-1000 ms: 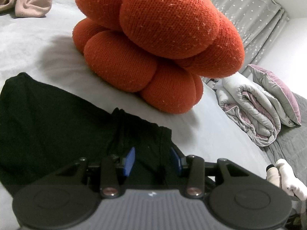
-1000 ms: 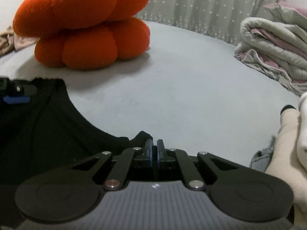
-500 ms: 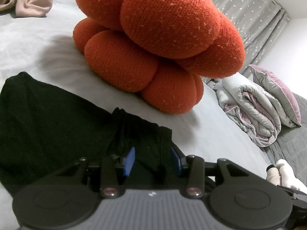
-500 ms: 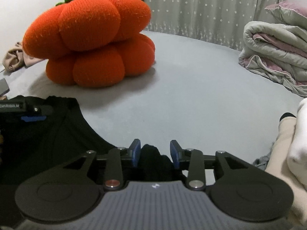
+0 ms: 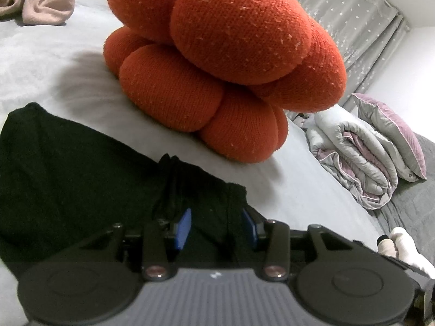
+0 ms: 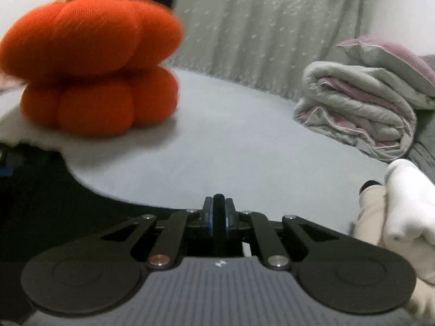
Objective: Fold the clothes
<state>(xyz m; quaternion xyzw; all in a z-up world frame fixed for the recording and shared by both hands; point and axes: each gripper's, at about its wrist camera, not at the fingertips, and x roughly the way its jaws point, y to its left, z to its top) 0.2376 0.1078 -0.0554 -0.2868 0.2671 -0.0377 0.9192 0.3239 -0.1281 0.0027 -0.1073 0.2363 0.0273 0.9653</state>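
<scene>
Here, a black garment (image 5: 68,179) lies spread on the pale grey bed (image 5: 285,190), filling the stretch from about nine o'clock down to six in the left wrist view. The left gripper (image 5: 216,225) sits low over a bunched black fold of it, blue pads (image 5: 183,228) apart on either side of the cloth; whether they actually press on it I cannot tell.

Over on the right, the right gripper (image 6: 218,214) has just been closing, and its two pads now stand clenched on a thin ridge of the black garment (image 6: 54,203), which runs away toward nine o'clock in that view.

A big orange knitted pumpkin cushion (image 5: 217,62) stands at twelve o'clock beyond the garment, near it but not touching. A rolled grey-and-pink quilt (image 5: 356,157) lies at three o'clock, with a mauve pillow (image 5: 394,130) leaning just beside it. A crumpled beige cloth (image 5: 40,2) rests well apart at eleven o'clock. Cream and white folded clothes (image 6: 402,209) sit at four o'clock of the right gripper. A grey dotted curtain (image 6: 258,32) hangs behind the bed.
</scene>
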